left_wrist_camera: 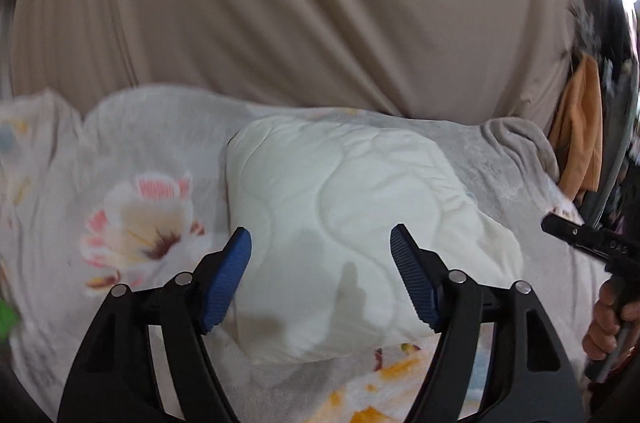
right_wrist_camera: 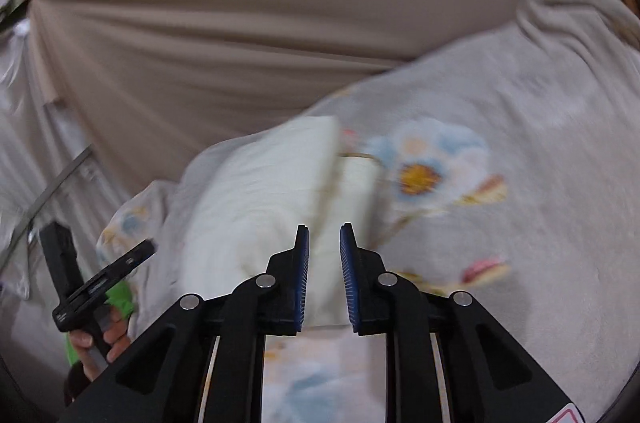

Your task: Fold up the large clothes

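The white quilted bundle lies folded at the centre of the left view, on a grey floral blanket. The left gripper hangs over it with jaws spread wide, holding nothing. The right gripper stands with jaws narrowly parted and empty, the bundle just beyond. The puffy stack may spring open if released carelessly, or a grab may snag the blanket. A beige curtain fills the upper frame; orange cloth hangs at right.

Floral bedspread under folded quilt (white)
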Motion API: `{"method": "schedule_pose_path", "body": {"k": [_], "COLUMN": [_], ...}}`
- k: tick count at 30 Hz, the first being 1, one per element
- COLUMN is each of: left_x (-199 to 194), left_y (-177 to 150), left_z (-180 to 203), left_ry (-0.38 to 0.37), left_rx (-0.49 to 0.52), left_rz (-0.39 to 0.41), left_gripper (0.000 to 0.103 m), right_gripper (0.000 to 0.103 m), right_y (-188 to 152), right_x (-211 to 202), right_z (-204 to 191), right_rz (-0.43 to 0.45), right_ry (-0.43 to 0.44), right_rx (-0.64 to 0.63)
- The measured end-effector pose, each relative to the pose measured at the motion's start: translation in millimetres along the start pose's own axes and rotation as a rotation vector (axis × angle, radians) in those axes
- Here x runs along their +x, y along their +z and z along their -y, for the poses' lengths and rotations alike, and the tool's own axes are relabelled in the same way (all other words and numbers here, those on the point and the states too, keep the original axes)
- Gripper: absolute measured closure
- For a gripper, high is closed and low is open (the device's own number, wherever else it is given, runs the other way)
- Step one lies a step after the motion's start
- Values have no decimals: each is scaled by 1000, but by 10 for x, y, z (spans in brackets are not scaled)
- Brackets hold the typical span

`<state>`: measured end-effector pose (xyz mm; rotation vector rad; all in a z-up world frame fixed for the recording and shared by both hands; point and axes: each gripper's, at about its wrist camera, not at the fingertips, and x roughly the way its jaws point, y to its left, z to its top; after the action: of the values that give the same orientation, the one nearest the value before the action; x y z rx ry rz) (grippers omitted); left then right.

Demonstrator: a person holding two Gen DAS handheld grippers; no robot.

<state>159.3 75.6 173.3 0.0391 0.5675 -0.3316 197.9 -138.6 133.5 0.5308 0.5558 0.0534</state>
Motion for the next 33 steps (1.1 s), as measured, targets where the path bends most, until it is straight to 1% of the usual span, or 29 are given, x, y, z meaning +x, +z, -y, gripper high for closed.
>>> {"method": "schedule_pose_path", "body": {"k": [2,3,4,5,7,8,9,10,12,13,16,17,18,20,21,22,23,25,26,28,29,30,31,32,33], "left_x": [39,97,149,214,315,373,424,452,472,477,456,427,391,319,291,269,263,272,293,343,371,401,440,471,500], "left_y": [-63,-79,-134,-193,-280,-327,-359,-397,-427,-437,-448,-454,-467,-505,-523,-552,-573,-624,-662,-741,-776,-810,-842,-859,-868], "left_z": [199,207,225,240,225,180,159,152,145,144,142,140,132,102,84,53,28,-10,-21,-42,-58,-78,-104,-119,-139], "left_ry": [43,59,74,96,114,116,121,125,146,149,146,140,139,158,165,175,180,184,189,182,181,182,183,190,201], "left_rx": [46,54,58,55,43,31,24,21,30,35,30,35,43,59,62,65,65,64,67,74,74,70,64,60,56], "left_rz": [-27,-44,-60,-75,-112,-126,-141,-151,-141,-139,-144,-147,-147,-146,-146,-152,-159,-172,-184,-210,-223,-234,-246,-251,-252], "left_gripper": [31,31,31,32,32,32,32,32,32,32,31,30,26,22,20,19,17,17,17,17,17,17,17,17,17], "right_gripper": [86,89,94,94,95,95,95,95,94,94,92,91,90,73,68,59,52,47,46,44,43,43,46,64,77], "right_y": [-43,-105,-172,-250,-356,-395,-420,-436,-400,-371,-345,-335,-317,-282,-263,-242,-220,-223,-248,-296,-322,-339,-348,-348,-336], "right_x": [88,181,295,426,681,836,969,1028,1077,1064,1090,1057,976,745,658,602,577,603,661,780,852,917,972,1015,1065], "right_z": [-353,-490,-582,-644,-616,-513,-380,-285,-176,-180,-235,-236,-231,-227,-203,-170,-119,-42,-15,-12,-18,-25,-25,-19,-44], "right_rz": [-23,-50,-77,-93,-125,-150,-180,-200,-215,-214,-216,-214,-198,-155,-144,-142,-151,-185,-219,-267,-282,-287,-283,-274,-272], "right_ry": [3,-5,-30,-86,-195,-245,-258,-253,-222,-215,-245,-239,-219,-157,-130,-103,-71,-12,18,25,4,-20,-28,-23,10], "right_rx": [-97,-141,-183,-229,-284,-286,-263,-238,-194,-197,-238,-223,-191,-121,-87,-52,-3,86,132,169,169,164,167,170,163]}}
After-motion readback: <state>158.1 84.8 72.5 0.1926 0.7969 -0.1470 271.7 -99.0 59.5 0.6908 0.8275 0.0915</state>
